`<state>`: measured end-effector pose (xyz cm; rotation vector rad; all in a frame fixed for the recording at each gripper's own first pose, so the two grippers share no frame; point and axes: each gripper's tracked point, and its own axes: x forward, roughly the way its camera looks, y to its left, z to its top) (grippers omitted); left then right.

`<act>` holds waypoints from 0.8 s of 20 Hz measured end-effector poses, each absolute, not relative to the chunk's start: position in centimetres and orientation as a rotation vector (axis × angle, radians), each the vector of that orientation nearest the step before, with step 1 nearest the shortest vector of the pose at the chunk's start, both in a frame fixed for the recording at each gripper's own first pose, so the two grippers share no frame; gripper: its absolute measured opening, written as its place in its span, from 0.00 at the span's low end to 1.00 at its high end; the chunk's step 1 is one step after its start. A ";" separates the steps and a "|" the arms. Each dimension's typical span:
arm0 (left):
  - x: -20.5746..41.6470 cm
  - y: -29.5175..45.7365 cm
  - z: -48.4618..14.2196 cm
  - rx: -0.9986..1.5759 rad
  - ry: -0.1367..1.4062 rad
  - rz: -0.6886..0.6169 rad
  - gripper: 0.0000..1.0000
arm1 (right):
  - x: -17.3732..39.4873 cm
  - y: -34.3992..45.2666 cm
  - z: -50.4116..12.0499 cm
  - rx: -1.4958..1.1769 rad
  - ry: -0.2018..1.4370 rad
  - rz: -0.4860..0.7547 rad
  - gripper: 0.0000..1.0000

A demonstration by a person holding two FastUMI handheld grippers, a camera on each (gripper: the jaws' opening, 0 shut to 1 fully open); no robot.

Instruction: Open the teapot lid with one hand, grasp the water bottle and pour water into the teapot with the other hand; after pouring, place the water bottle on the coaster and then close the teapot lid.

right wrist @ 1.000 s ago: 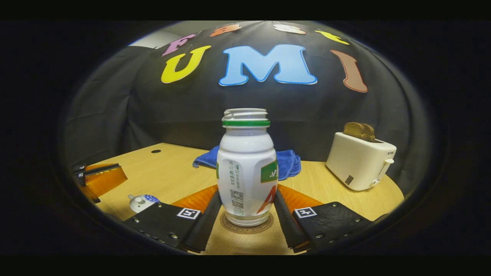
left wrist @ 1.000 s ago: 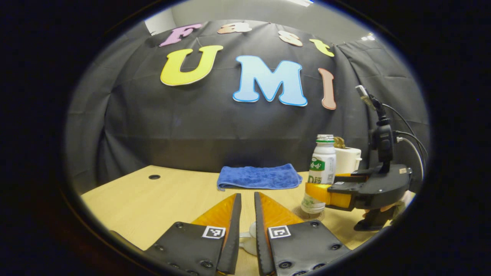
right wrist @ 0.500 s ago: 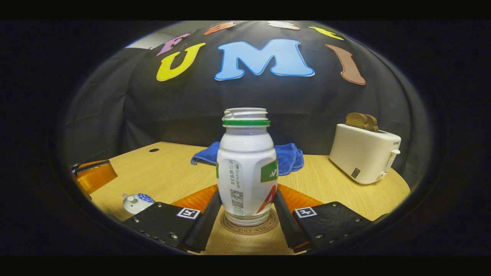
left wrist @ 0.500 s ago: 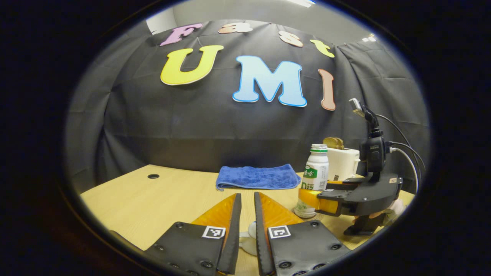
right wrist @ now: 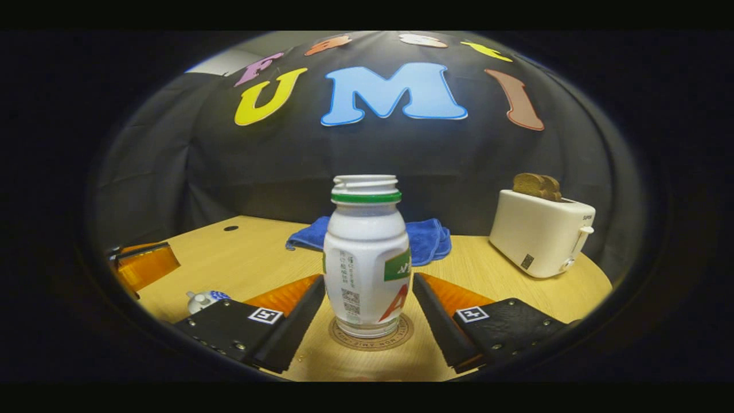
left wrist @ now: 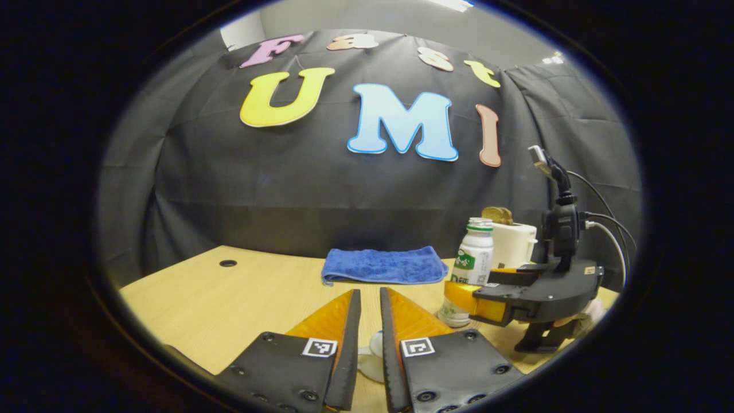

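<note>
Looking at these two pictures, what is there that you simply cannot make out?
- Teapot, right gripper view: the right gripper covers its lower part, so the spout and body are hidden.
- What the left gripper pinches, left gripper view: just a white sliver shows between its fingers.
- Water level in the bottle: opaque walls.
- Coaster print: too small, partly under the bottle.

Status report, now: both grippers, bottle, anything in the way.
Right gripper open, fingers clear of bottle. Bottle upright on coaster. Left gripper nearly shut. Nothing blocking.
</note>
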<state>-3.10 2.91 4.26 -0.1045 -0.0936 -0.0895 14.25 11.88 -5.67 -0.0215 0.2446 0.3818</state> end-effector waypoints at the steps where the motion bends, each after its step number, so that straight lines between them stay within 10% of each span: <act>1: -3.2 2.8 4.5 -0.103 -0.098 -0.094 0.29 | 14.0 11.8 -5.5 -0.021 0.241 0.383 0.95; 16: -13.4 -0.2 10.0 -0.113 -0.146 -0.182 0.29 | 0.0 8.3 4.7 0.039 0.086 0.324 0.95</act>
